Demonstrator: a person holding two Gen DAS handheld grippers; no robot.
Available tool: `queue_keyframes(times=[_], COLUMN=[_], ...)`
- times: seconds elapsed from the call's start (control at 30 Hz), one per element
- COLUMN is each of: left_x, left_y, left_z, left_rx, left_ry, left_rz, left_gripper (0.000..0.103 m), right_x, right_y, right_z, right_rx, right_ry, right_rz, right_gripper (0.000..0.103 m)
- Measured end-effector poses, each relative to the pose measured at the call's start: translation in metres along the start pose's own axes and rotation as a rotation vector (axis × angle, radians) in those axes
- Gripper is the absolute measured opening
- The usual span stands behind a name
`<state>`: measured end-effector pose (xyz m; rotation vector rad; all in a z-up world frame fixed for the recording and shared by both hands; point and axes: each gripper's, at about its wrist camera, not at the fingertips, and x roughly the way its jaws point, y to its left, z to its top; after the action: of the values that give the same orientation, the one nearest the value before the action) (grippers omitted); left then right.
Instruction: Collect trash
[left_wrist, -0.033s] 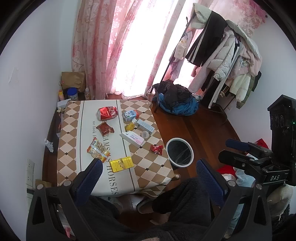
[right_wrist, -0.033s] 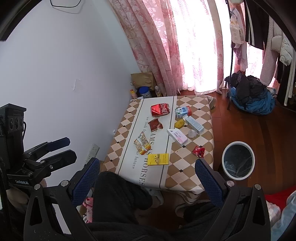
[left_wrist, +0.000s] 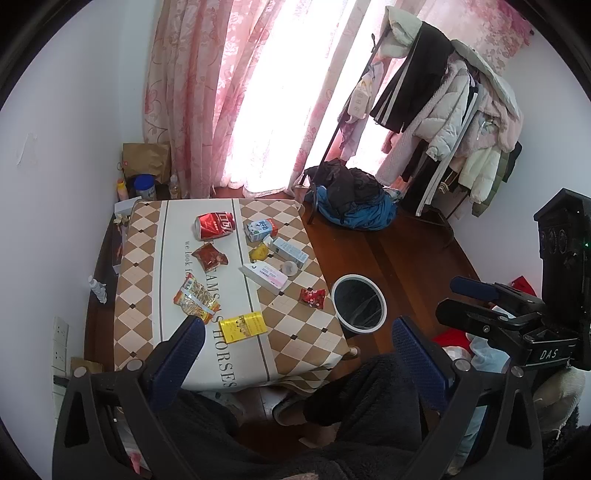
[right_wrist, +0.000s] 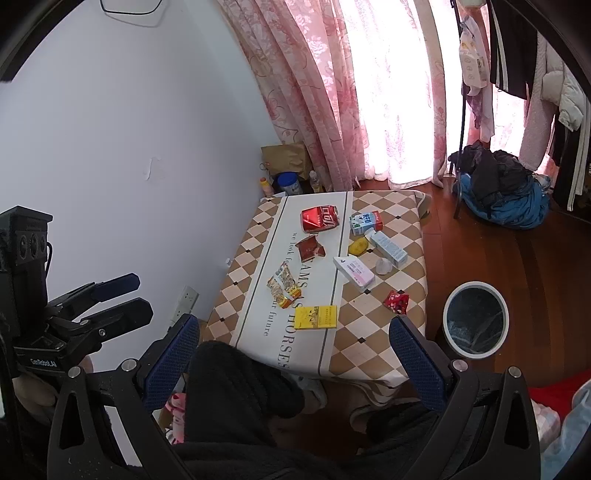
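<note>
Left gripper (left_wrist: 295, 354): jaws wide apart, nothing between them, held high above the near edge of the worktop (left_wrist: 136, 306). Right gripper (right_wrist: 295, 354): jaws likewise spread and empty, also raised over the near edge. Each gripper shows in the other's view off to the side, well clear of the cloth. All trash lies ahead of and below both pairs of jaws, none touching them. Nearest: yellow packet (left_wrist: 242, 326), flat, close to the near edge, just beyond the left gripper's left finger (left_wrist: 177, 354). Beyond it, orange snack wrapper (left_wrist: 195, 301); to its right, small red wrapper (left_wrist: 313, 297) near the worktop's right edge. Mid-worktop: brown-red wrapper (left_wrist: 209, 257), white-pink carton (left_wrist: 264, 275) lying on its side, small clear cup (left_wrist: 289, 267) just beside it, yellow crumpled piece (left_wrist: 258, 253), light blue carton (left_wrist: 290, 251). Farthest: crushed red can (left_wrist: 215, 225) and blue-white milk carton (left_wrist: 261, 229). Items are spaced apart with bare cloth between most; the cartons, cup and yellow piece cluster closely. Trash bin (left_wrist: 334, 295) stands on the wood floor just off the worktop's right edge, near the red wrapper; dark liner inside, contents cannot be made out. Floor to the right of the bin is open up to a clothes pile (left_wrist: 351, 205) under a coat rack (left_wrist: 443, 122).
</note>
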<state>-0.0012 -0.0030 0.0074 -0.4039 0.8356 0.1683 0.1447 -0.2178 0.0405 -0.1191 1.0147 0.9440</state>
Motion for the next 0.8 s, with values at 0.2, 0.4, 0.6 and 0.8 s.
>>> queue_keyframes(times=[0.2,0.4,0.6,0.8], left_x=[-0.0036,0.0017,0.0013,0.0014], left_y=[-0.0060,-0.0029,-0.0029,-0.0029], left_z=[0.0014,-0.0002,0.0017,0.0008], left_rx=[0.000,-0.011,-0.011,-0.012], left_ry=[-0.005,-0.008,-0.012,-0.011], left_rz=[-0.003,-0.019,-0.023,-0.023], left_gripper=[0.103,0.103,0.103,0.103], right_x=[0.0000,0.0007,-0.0022,-0.0022], right_y=[-0.0007,-0.0008,-0.0033,-0.0035], right_z=[0.0006,0.0006,-0.0006,0.0006], right_rx=[0.002,0.002,0.007,0.008], right_ry=[-0.001,-0.003,-0.011,-0.012], right_rz=[0.003,0.000,0.001,0.002], right_gripper=[0.103,0.103,0.103,0.103])
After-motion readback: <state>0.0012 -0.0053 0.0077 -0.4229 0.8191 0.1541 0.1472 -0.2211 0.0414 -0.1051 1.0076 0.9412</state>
